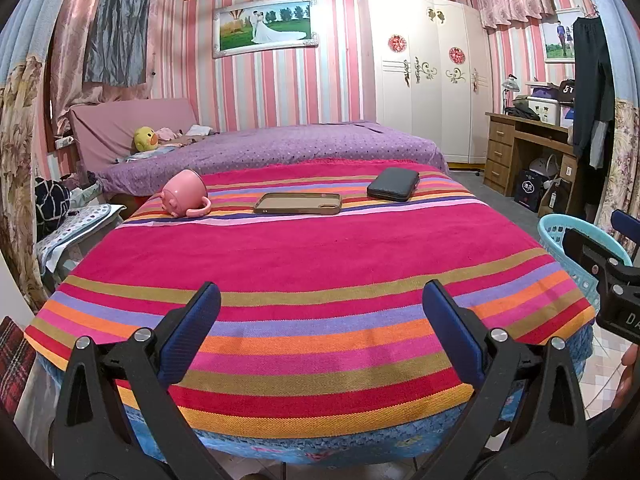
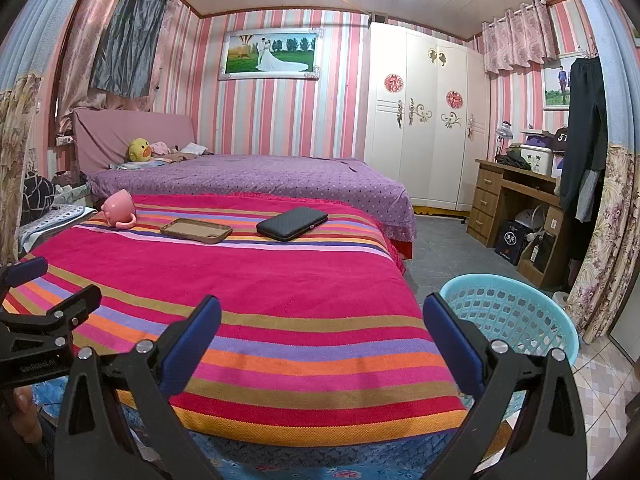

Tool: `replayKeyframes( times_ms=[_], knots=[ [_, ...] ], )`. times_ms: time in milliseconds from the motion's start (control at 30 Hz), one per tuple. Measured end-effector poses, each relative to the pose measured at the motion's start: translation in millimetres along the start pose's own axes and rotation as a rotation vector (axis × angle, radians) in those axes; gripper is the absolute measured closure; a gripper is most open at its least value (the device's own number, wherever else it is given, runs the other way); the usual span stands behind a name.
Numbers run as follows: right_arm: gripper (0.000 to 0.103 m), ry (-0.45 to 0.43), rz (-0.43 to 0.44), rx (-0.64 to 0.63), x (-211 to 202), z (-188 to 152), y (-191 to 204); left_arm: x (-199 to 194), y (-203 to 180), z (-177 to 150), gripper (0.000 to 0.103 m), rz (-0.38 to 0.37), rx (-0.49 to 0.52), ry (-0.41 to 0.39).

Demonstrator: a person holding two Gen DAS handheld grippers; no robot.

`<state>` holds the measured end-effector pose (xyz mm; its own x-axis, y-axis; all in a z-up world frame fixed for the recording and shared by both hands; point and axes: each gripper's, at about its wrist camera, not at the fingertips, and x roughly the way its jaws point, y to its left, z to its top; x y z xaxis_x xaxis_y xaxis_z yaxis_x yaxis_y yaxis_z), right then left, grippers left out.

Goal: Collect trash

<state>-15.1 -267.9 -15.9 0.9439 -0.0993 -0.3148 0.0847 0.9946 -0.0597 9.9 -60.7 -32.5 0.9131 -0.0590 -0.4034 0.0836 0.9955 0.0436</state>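
A table with a striped red cloth carries a tipped pink mug, a brown phone case and a dark wallet along its far side. The same mug, case and wallet show in the right wrist view. A light blue plastic basket stands on the floor right of the table; its rim also shows in the left wrist view. My left gripper is open and empty over the table's near edge. My right gripper is open and empty near the table's front right corner.
A purple bed lies behind the table, with a yellow plush duck. A white wardrobe and a wooden desk stand at the right. A small cluttered stand is at the left.
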Motion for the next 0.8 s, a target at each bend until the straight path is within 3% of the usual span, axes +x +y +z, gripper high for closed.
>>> replayKeyframes(
  times_ms=[800],
  knots=[
    [0.005,0.001,0.001,0.000,0.5,-1.1,-1.1,-0.1,0.3,0.0,0.005,-0.001,-0.001,-0.001]
  ],
)
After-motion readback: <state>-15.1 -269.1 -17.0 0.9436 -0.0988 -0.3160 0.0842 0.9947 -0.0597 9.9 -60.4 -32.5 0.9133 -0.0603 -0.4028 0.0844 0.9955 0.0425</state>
